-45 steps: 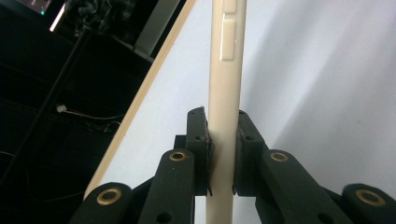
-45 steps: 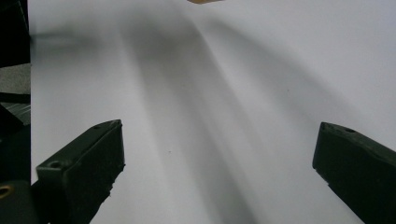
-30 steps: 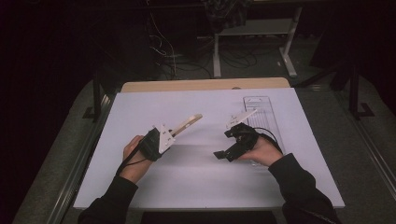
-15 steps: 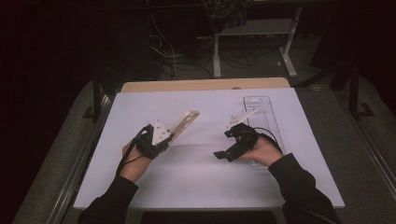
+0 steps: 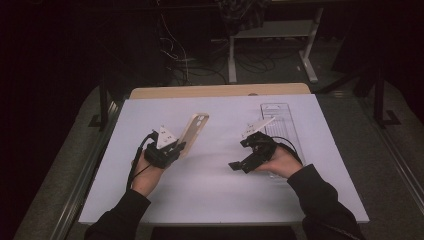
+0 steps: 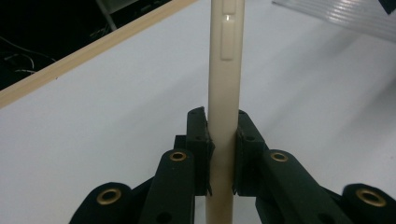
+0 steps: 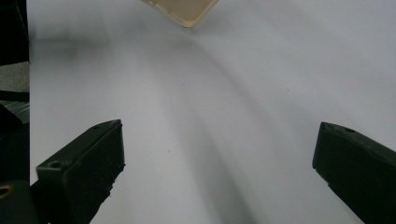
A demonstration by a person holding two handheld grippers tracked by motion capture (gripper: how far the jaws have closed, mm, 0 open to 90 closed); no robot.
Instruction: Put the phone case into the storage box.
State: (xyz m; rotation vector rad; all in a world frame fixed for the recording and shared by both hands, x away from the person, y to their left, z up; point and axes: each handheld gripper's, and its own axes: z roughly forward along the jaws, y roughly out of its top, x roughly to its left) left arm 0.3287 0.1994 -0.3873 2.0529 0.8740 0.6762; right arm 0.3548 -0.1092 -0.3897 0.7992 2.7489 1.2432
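A lab or recording workspace, dimly lit. A white sheet [image 5: 220, 190] covers the wooden counter [image 5: 220, 91]. On the dark floor beyond its far edge lie loose cables [image 5: 175, 57], beside the white metal legs [image 5: 232, 62] of a stand.

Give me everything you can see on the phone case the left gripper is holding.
The phone case is beige, smooth and plastic-looking, with rounded corners and a camera cutout near its far end. Its edge carries moulded side-button covers. The left gripper is shut on its near end, jaws pressing both faces. In the high view it is lifted off the white table, tilted up and away to the right. One corner appears at the top of the right gripper view. Nothing else touches it.
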